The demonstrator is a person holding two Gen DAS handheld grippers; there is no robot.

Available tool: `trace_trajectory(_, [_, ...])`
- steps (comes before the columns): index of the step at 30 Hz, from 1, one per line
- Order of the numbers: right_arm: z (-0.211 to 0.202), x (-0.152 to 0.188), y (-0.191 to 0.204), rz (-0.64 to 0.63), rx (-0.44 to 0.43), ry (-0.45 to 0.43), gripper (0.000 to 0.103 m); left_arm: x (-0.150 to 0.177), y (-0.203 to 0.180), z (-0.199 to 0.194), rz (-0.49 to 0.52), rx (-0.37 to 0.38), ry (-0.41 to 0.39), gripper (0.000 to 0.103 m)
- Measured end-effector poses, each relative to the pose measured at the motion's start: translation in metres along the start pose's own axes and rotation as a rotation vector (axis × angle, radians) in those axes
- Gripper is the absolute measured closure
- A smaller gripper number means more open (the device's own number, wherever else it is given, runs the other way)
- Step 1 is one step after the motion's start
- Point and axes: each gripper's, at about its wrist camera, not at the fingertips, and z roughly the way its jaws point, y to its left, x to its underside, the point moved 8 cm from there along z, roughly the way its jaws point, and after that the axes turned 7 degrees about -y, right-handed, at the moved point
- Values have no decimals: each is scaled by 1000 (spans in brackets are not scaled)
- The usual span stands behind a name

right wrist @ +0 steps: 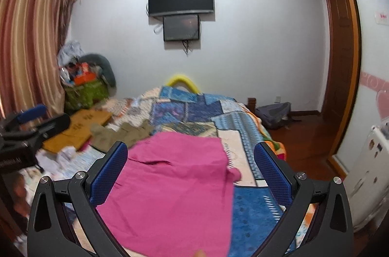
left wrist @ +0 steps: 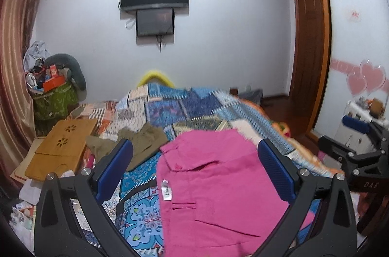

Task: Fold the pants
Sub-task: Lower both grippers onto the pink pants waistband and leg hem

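Observation:
Pink pants (left wrist: 218,184) lie flat on the patchwork bed cover (left wrist: 175,108), waistband away from me, a white label showing. They also show in the right wrist view (right wrist: 175,179). My left gripper (left wrist: 194,154) is open and empty, held above the pants' left part. My right gripper (right wrist: 190,157) is open and empty above the pants' right part. Each gripper shows at the edge of the other's view: the right gripper (left wrist: 359,147) and the left gripper (right wrist: 29,128).
Olive-brown clothing (left wrist: 136,142) lies crumpled on the bed beyond the pants, left. A wooden lap tray (left wrist: 60,150) sits at the bed's left edge. A cluttered green basket (left wrist: 53,98) stands by the curtain. A wardrobe (left wrist: 352,38) and wood floor are to the right.

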Motion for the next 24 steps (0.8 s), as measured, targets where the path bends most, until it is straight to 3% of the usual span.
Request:
trace_trajectory(8, [66,53,-27,-48,2,172,0,50,28,82,-1,10,229,1])
trace_trajectory(10, [77,66,-33,-48,6,207,0,64,35,100,-12,26,294,15])
trace_trajectory(15, [103,95,-50,-18,-1,303,2,102,48,140,-43,60,461,30])
trace_trajectory(24, [146,131,-73,83,-36,440,26,148,49,181,-145,166,674,58])
